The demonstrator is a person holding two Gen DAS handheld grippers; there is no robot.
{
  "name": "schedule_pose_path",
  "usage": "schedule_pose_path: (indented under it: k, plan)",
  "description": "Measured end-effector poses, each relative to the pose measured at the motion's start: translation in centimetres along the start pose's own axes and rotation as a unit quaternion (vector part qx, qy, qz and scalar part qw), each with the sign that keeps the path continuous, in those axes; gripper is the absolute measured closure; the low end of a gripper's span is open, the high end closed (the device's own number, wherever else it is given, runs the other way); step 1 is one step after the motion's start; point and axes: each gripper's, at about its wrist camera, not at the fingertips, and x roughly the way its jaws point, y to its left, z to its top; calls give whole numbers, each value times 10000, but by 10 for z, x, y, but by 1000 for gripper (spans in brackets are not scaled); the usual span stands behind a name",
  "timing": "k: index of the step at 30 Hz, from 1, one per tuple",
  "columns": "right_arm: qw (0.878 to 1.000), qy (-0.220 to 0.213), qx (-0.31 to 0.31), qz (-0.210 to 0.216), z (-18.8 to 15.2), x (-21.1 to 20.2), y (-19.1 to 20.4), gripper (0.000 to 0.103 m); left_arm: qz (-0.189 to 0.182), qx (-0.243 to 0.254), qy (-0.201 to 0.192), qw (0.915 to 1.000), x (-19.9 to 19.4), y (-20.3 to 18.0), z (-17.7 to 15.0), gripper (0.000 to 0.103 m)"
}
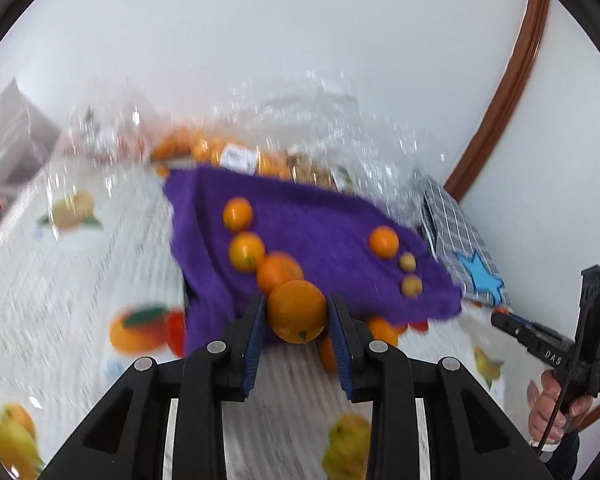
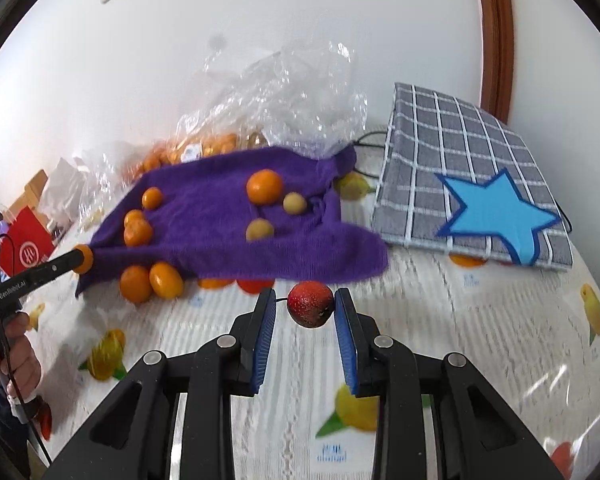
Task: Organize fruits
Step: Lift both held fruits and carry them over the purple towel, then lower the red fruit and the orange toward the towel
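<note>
Orange (image 1: 297, 311) clamped in left gripper (image 1: 297, 312), red fruit (image 2: 311, 305) pinched in right gripper (image 2: 305, 306). I'd keep both grips firm, set each by its kind on purple towel (image 2: 220, 216).

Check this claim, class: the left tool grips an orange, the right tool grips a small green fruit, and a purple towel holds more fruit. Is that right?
One detail is wrong. The right tool grips a small red fruit, not a green one, as the right wrist view shows. The left tool does grip an orange, and the purple towel holds more fruit.
</note>
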Motion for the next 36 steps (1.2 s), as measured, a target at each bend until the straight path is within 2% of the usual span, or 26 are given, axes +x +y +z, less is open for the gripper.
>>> schedule_pose_path:
  k: [7,15,17,21,28,32,36]
  plan:
    - [9997,-184,-86,116,37,14,7,73,393,-29,-253,9989,10,9,43,73]
    - [9990,-297,-247,202,78,41,18,73,724,-363,-210,9965,49,24,57,73]
    - [9993,-228,-208,214,82,51,18,73,807,-415,-283,9955,58,27,55,73]
    - [9995,11,-171,276,79,71,14,73,766,-542,-150,9955,81,37,53,73]
    - [9991,297,-139,259,69,98,8,73,526,-652,-46,9965,91,50,48,73]
    - [9986,455,-119,250,65,110,8,73,482,-680,117,9964,99,50,45,73]
    - [9982,538,-204,172,61,117,10,73,536,-678,115,9962,102,49,45,73]
